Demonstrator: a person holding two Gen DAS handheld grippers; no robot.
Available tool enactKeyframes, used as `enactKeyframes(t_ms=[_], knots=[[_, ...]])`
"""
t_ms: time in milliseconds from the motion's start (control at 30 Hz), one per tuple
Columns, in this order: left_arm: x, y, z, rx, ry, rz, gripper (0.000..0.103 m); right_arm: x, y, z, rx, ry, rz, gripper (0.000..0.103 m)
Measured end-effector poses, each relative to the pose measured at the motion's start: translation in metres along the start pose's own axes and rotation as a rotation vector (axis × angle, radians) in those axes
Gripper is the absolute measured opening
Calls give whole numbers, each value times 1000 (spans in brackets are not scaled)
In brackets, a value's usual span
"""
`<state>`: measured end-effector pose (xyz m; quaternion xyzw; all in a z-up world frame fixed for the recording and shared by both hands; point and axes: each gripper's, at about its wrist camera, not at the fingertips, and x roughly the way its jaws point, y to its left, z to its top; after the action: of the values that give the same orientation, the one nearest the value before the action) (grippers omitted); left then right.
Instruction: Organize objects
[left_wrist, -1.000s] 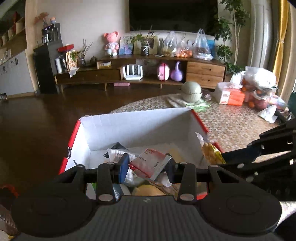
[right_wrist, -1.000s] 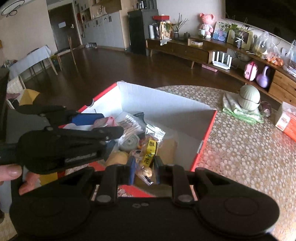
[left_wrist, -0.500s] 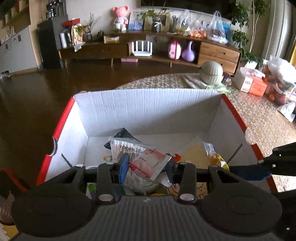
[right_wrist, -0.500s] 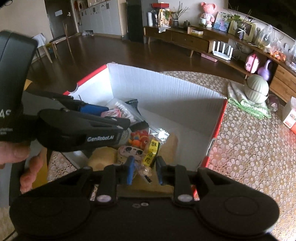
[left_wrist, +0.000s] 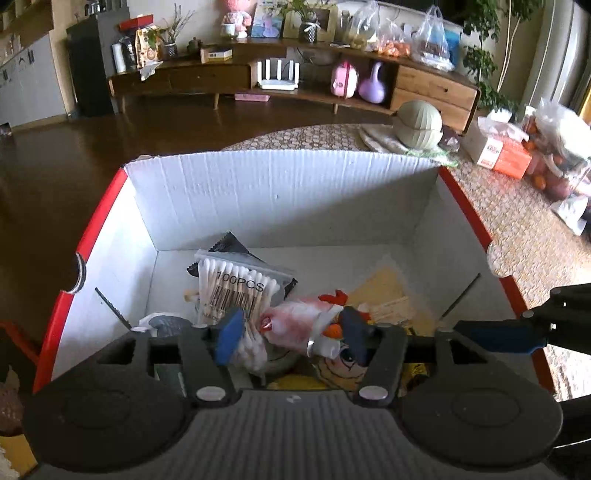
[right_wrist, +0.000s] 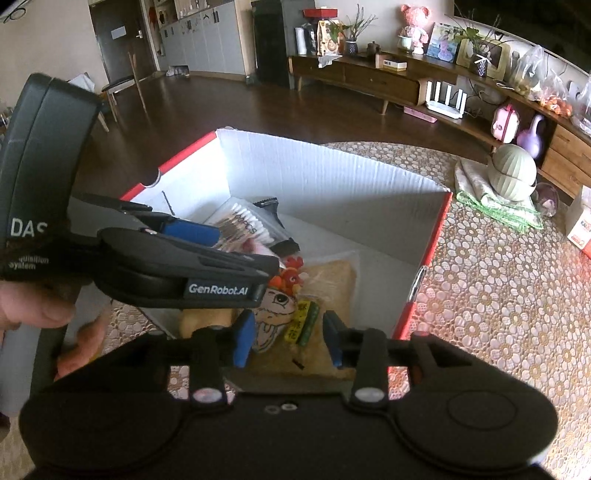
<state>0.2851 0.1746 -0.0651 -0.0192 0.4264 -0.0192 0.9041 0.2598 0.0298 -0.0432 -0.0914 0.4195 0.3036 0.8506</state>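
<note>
Both grippers opening over the red-edged box (left_wrist: 280, 199), packets dropping free inside it.

Pink-white sachet (left_wrist: 295, 323) is lying between the left gripper (left_wrist: 291, 332) fingers, blue pads standing off it on both sides, jaws spreading. Just beyond those fingertips: cotton-swab pack (left_wrist: 236, 288) resting on a black pouch (left_wrist: 232, 242), with a red chicken toy (left_wrist: 334, 299) just to the right of the sachet. Right gripper (right_wrist: 288, 334) jaws also widening; yellow-green snack packet (right_wrist: 303, 321) and cartoon-face packet (right_wrist: 275, 310) are sitting between its pads, neither pad pressing on them. Left gripper's body is crossing in front of the right one at its left side, a hand (right_wrist: 33, 310) wrapping its handle. Box is sitting on the lace-patterned table (right_wrist: 498, 280); further out to the right, a green ribbed bowl (right_wrist: 511, 171) on a folded cloth (right_wrist: 495, 205).
</note>
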Motion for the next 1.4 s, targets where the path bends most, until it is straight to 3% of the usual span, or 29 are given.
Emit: enactKeyframes(t_ms=[200,367,467,700,967,1133,1200,1400], knots=[[-15,4,-5,-51,-29,-16,62,-18,4,-4,-7,-30,20,52],[-41,2,-10,-41,-105,8,62,-37,8,-8,-21,-72,11,56],[-61,4,-14,-49,-150,5,72,-48,7,-10,-13,-105,24,65],[-100,3,-26,-44,-226,9,78,-76,7,-19,-12,-190,45,75],[-135,-1,-45,-33,-296,-2,86,-105,6,-33,13,-303,82,102],[-149,-5,-59,-31,-317,13,89,-122,5,-43,16,-347,102,102],[-153,-7,-65,-33,-323,20,103,-127,2,-46,28,-357,114,102],[-170,-13,-81,-24,-367,19,103,-137,-2,-57,54,-368,139,102]])
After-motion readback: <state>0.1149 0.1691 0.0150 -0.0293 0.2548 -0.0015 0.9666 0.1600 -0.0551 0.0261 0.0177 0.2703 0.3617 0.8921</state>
